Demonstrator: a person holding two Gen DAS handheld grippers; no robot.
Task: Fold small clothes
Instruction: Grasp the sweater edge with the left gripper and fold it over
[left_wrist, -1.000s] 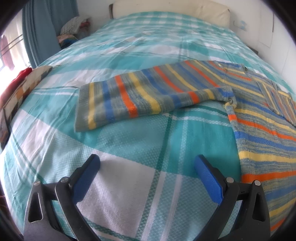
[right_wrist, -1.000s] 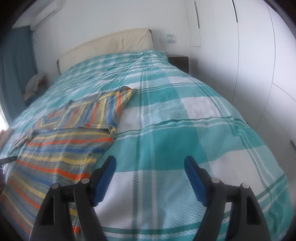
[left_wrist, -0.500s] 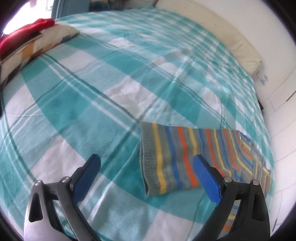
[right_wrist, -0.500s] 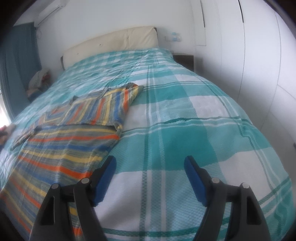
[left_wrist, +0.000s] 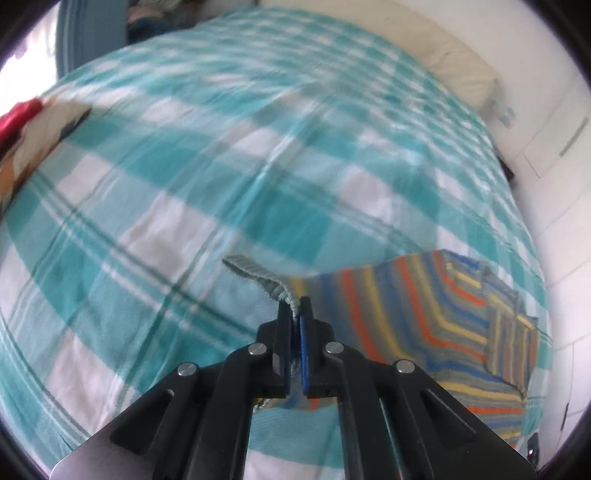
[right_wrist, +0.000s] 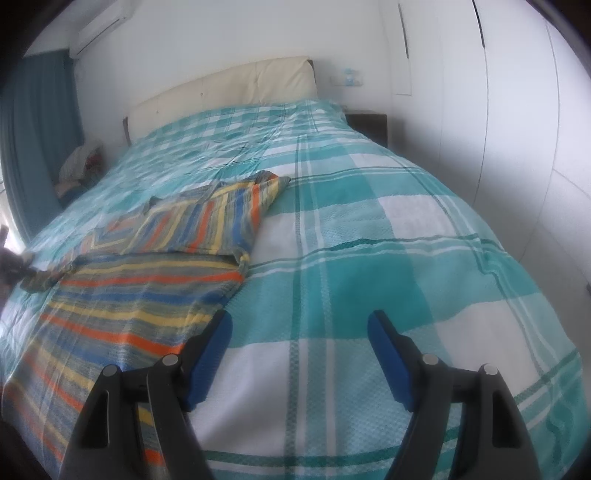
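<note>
The grey cuff (left_wrist: 258, 275) of the striped sweater (left_wrist: 424, 325) is pinched between the closed fingers of the left gripper (left_wrist: 295, 310) and lifted off the bedspread (left_wrist: 184, 184). The right gripper (right_wrist: 299, 332) is held wide apart beside the sweater's body (right_wrist: 129, 302), nothing gripped.

In the left wrist view, the checked bedspread (left_wrist: 207, 173) is smeared by motion blur across the upper frame, and a red and patterned cushion (left_wrist: 33, 125) is cut off at the left edge. The sweater (left_wrist: 424, 325) is partly hidden behind the left gripper (left_wrist: 295, 314) at lower centre. In the right wrist view, the sweater's lower part (right_wrist: 92, 332) is cut off at the lower left, and a dark shape (right_wrist: 11, 262) at the left edge cannot be identified.
</note>
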